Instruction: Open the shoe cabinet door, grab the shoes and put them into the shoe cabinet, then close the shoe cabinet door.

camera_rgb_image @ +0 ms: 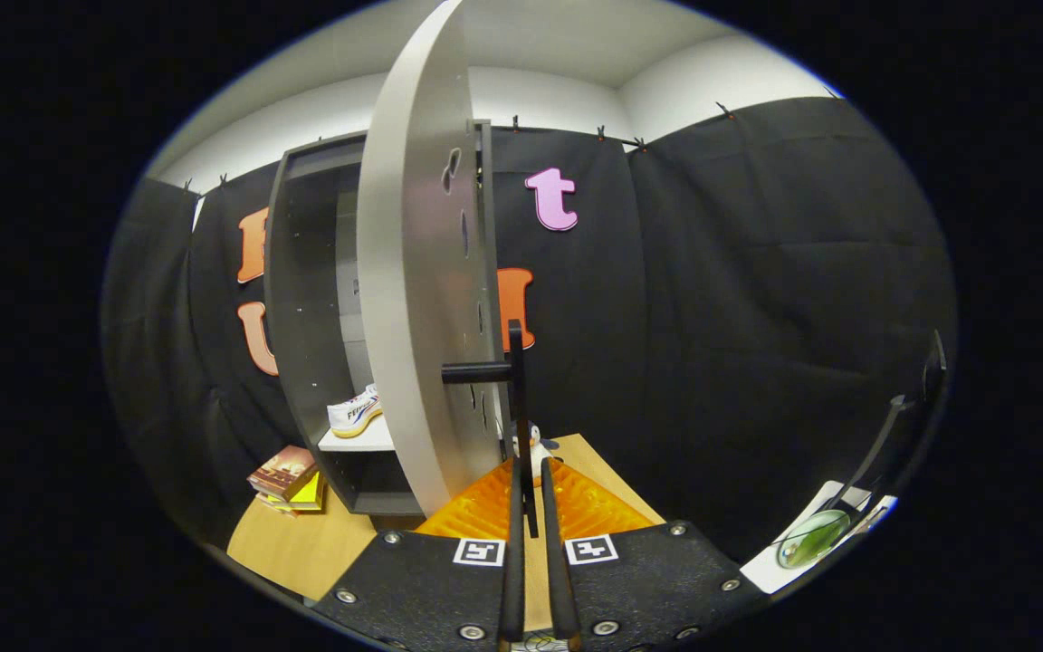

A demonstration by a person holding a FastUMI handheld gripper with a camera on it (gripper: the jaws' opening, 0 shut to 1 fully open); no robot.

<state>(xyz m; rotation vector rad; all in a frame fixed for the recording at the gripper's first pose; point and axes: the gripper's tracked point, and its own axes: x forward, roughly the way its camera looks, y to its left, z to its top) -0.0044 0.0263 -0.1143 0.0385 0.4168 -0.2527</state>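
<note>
The grey shoe cabinet (pixel 304 299) stands open against the booth wall. Its pale door (pixel 413 299) is swung out towards me and I see it almost edge-on. A black handle (pixel 516 380) sticks out from the door on a short post, and its upright bar runs down between my fingers. My gripper (pixel 531 475) is shut on that handle bar, one finger on each side of it. Inside the cabinet a white shoe (pixel 356 412) with a yellow sole rests on a white shelf (pixel 368 441), left of the door and beyond my fingers.
The cabinet stands on a wooden tabletop (pixel 304 543). A small stack of books (pixel 286 475) lies left of the cabinet's foot. A small toy figure (pixel 536 442) stands just past the handle. To the right are a green round object (pixel 813 536) on a white sheet and a thin black stand (pixel 884 435).
</note>
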